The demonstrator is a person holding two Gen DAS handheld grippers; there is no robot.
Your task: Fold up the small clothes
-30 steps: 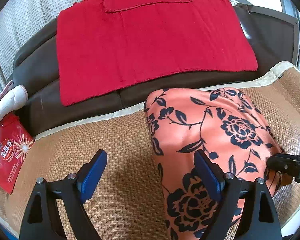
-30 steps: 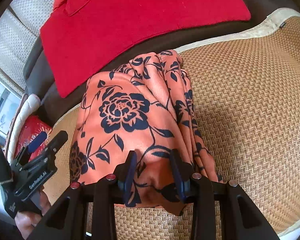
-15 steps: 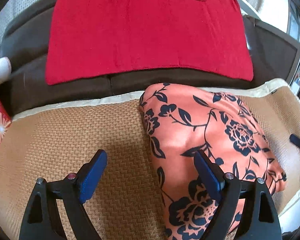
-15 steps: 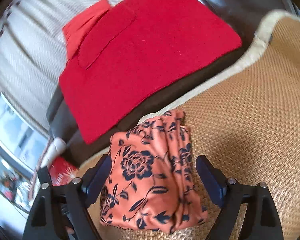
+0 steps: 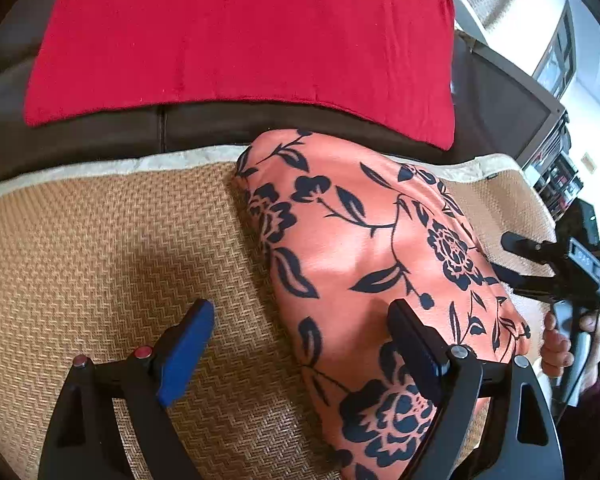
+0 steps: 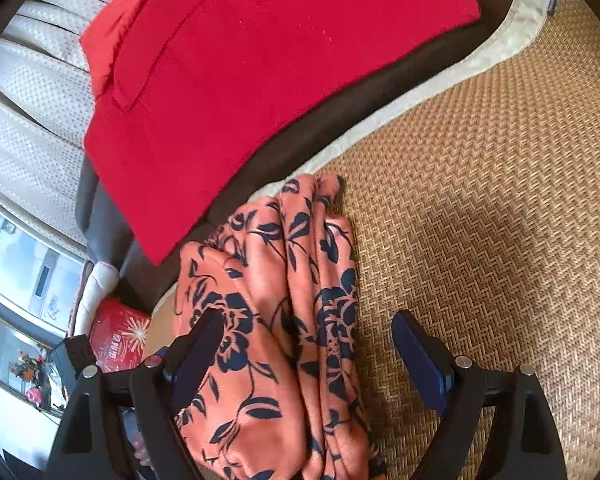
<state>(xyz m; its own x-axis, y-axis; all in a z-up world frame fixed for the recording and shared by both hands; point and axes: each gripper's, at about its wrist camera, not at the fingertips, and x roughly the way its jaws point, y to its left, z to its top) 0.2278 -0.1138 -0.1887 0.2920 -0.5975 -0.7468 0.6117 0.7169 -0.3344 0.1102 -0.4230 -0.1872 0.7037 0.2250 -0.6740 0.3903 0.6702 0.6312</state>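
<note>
Through the left wrist camera I see my left gripper with its fingers spread wide and nothing pinched. The blue-padded finger hangs over bare mat. The other finger sits over the near part of the folded garment; whether it touches the cloth I cannot tell. That garment is a soft, smooth orange fabric printed with dark navy roses and leaves, folded into a plump rounded packet. It lies on the woven mat, a tan herringbone weave with a pale cloth border. Beyond the garment, a red towel of fuzzy, napped cloth lies flat over a dark brown leather seat. On the garment's far side from me the right gripper shows as black arms, with a person's hand on its handle.

Through the right wrist camera my right gripper also stands with fingers spread apart, gripping nothing. The garment lies partly between them, showing stacked folded edges running lengthwise. Left of the garment sits a shiny red packet with a starburst print.
</note>
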